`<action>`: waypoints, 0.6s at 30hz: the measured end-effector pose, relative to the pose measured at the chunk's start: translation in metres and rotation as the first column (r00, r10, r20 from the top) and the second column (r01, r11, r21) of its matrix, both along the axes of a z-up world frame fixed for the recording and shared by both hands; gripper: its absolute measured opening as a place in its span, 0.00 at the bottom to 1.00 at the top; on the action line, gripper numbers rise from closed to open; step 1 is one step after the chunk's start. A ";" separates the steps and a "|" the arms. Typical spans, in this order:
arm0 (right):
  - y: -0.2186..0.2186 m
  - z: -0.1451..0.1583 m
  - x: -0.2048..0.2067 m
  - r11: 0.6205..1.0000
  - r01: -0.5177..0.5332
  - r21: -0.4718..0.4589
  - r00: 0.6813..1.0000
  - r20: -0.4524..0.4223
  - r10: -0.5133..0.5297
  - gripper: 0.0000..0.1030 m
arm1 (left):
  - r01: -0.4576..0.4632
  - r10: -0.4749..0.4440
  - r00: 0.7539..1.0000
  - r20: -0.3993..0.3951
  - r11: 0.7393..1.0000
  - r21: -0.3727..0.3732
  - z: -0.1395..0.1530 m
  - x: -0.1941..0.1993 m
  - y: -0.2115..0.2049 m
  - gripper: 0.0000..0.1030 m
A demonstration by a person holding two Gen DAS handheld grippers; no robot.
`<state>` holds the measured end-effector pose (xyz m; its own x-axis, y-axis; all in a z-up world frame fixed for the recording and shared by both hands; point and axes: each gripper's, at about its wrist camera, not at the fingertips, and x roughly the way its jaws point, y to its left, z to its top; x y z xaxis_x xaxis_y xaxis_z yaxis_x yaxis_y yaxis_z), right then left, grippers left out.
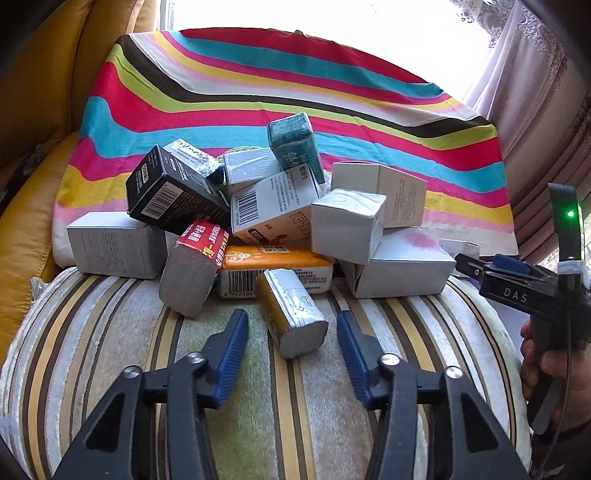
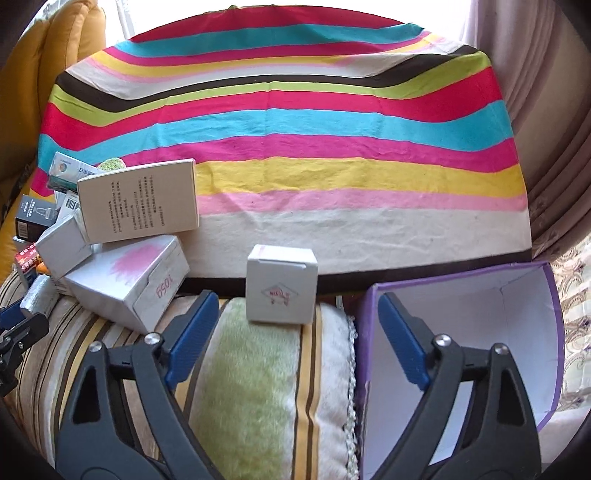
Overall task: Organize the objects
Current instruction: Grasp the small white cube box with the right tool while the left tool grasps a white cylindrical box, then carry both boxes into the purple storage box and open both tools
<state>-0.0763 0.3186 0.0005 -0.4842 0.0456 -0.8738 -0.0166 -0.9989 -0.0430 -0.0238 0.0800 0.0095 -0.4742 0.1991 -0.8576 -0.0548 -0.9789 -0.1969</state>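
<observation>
While left gripper fingers flank, untouching, a silver-gold foil packet, right gripper fingers gape before a small white cardboard cube.

Daylight poured from a blown-out window far beyond the fingers, backlighting both views. Boxes cast soft shadows toward the fingers. Fisheye bending curved the edges; corners were dark.

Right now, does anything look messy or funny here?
Yes. The cardboard boxes are heaped in a jumble on the striped cushion, many tilted and leaning on each other. One small gold-and-silver packet lies apart in front, and one small white cube box stands alone beside the open purple bin.
</observation>
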 end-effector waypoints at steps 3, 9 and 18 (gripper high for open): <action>-0.005 -0.007 -0.011 0.999 -0.019 0.036 1.000 0.022 0.018 0.75 | -0.008 0.008 1.000 0.000 1.000 0.010 -0.003 0.000 -0.002 0.34; -0.002 -0.018 -0.015 0.999 -0.040 -0.029 0.998 0.051 0.041 0.45 | -0.002 0.002 1.000 -0.011 0.999 0.033 -0.003 0.003 -0.004 0.27; 0.006 0.005 0.021 0.997 -0.017 -0.079 0.999 -0.036 0.014 0.45 | 0.021 -0.017 0.999 -0.047 0.996 0.087 0.009 0.017 -0.002 0.27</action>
<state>-0.0551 0.3249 0.0059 -0.5151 -0.0306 -0.8566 -0.0016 -0.9993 0.0366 -0.0067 0.0781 0.0185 -0.5082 0.2814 -0.8139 -0.0843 -0.9568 -0.2782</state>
